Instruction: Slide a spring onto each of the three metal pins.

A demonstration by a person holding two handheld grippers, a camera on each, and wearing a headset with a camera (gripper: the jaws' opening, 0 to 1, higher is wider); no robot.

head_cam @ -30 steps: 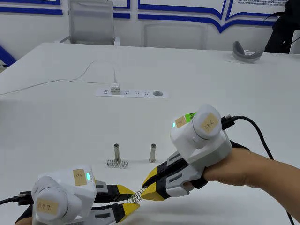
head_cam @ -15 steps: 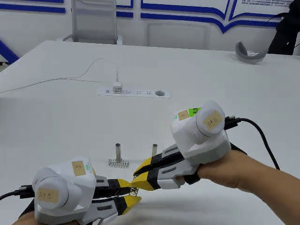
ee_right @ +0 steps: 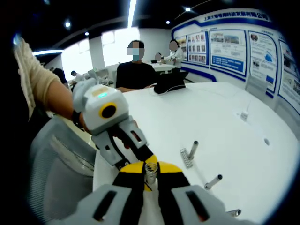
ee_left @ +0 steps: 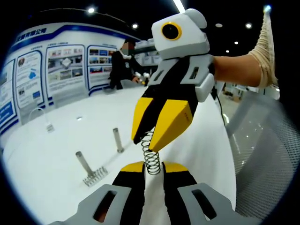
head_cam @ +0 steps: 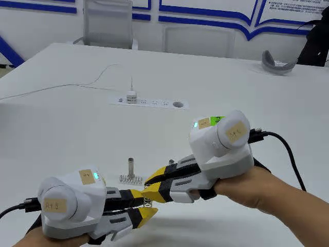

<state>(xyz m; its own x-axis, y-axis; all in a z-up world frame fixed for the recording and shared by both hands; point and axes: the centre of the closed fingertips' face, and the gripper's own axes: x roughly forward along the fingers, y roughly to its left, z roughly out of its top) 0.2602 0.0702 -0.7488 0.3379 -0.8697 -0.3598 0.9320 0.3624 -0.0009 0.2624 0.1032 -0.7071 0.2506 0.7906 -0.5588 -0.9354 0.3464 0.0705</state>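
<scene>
Since a second ago the right gripper (head_cam: 150, 189) has closed in over the left gripper (head_cam: 145, 206); each is clamped on an end of one spring (ee_left: 151, 158), held near the left pin (head_cam: 130, 166). The head view barely shows that spring, and the right gripper covers most of the other pin (head_cam: 171, 162)

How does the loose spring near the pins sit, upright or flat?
Flat: the loose spring lies on its side on the table, beside an upright pin.
</scene>
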